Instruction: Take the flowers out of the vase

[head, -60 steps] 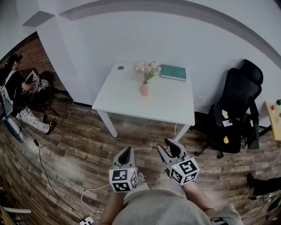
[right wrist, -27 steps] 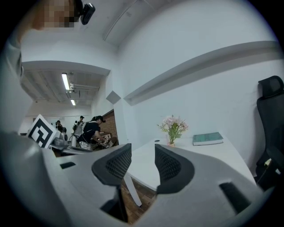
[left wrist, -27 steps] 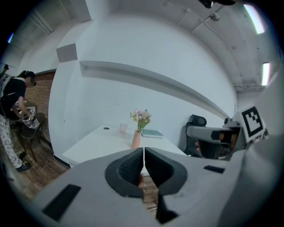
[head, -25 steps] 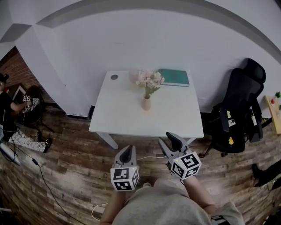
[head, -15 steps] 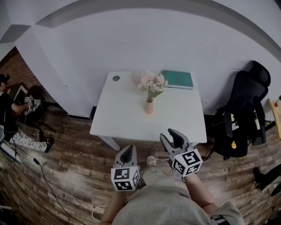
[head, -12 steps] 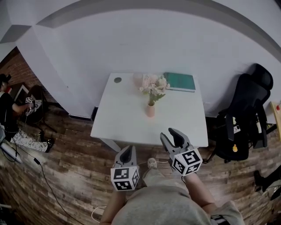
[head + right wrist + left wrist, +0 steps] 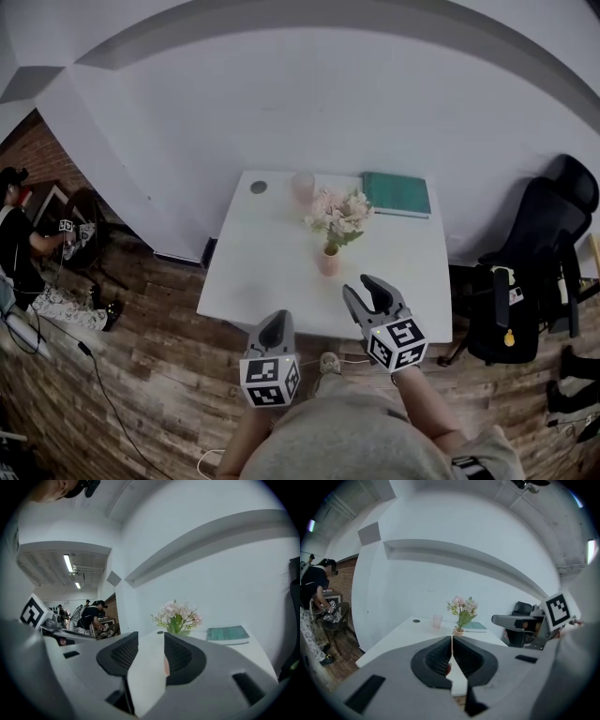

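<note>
The head view alone lays out the whole white worktop [image 7: 253, 281] from above, with the left gripper [image 7: 274, 323] and the right gripper [image 7: 367, 298] both at its near edge. It also takes in a black office chair [image 7: 539, 244] to the right and a person [image 7: 19, 239] far off at the left. The left gripper view settles what that one cannot: its fingers [image 7: 436, 660] are pressed together, with only a hairline seam between them and nothing in it. The right gripper view shows its fingers [image 7: 180, 656] standing apart and opening, with just bare worktop in the gap. The flowers [image 7: 339, 214] stand in the small pink vase [image 7: 328, 262] near the middle of the worktop, ahead of both pairs of fingers and touched by neither. Seen from above, the vase lies nearer the right gripper. In the right gripper view the vase is mostly hidden behind a finger, while the left gripper view shows it whole. The stems run up and down and the vase is upright, with pale pink blooms on top and green leaves fanning out below them. Behind them stand a pinkish cup [image 7: 302, 186] and a green book [image 7: 396, 193] lying flat by the far edge.
</note>
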`<state>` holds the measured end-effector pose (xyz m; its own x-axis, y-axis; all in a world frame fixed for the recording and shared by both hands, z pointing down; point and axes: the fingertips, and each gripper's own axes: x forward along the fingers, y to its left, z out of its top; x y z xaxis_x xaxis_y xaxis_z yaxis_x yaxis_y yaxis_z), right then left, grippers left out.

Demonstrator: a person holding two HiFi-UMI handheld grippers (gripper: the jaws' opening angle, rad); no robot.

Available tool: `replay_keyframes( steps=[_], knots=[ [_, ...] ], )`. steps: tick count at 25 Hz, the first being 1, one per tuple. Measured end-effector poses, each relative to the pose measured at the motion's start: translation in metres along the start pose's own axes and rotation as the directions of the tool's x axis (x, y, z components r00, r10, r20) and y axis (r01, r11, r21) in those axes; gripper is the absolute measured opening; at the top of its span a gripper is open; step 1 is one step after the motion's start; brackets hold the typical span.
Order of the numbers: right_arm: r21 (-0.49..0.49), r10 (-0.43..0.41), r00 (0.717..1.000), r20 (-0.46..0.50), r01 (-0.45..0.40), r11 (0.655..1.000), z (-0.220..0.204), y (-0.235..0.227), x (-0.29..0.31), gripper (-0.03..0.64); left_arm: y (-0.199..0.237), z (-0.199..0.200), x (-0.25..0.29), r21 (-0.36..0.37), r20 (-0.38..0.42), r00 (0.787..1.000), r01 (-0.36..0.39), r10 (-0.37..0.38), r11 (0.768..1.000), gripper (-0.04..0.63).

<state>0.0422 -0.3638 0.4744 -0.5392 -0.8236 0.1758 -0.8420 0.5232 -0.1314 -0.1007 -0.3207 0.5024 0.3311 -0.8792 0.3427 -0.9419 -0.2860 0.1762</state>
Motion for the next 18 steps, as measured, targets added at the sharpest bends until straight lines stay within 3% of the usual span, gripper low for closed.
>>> replay_keyframes(
  steps=[18],
  knots=[
    [-0.002,0.034,0.993,-0.113,-0.035,0.999,-0.023,-0.054,0.089,0.192,0.030,0.024,0.073,-0.019,-0.003,0.998,-0.057,0.057,0.998,0.011]
  ],
)
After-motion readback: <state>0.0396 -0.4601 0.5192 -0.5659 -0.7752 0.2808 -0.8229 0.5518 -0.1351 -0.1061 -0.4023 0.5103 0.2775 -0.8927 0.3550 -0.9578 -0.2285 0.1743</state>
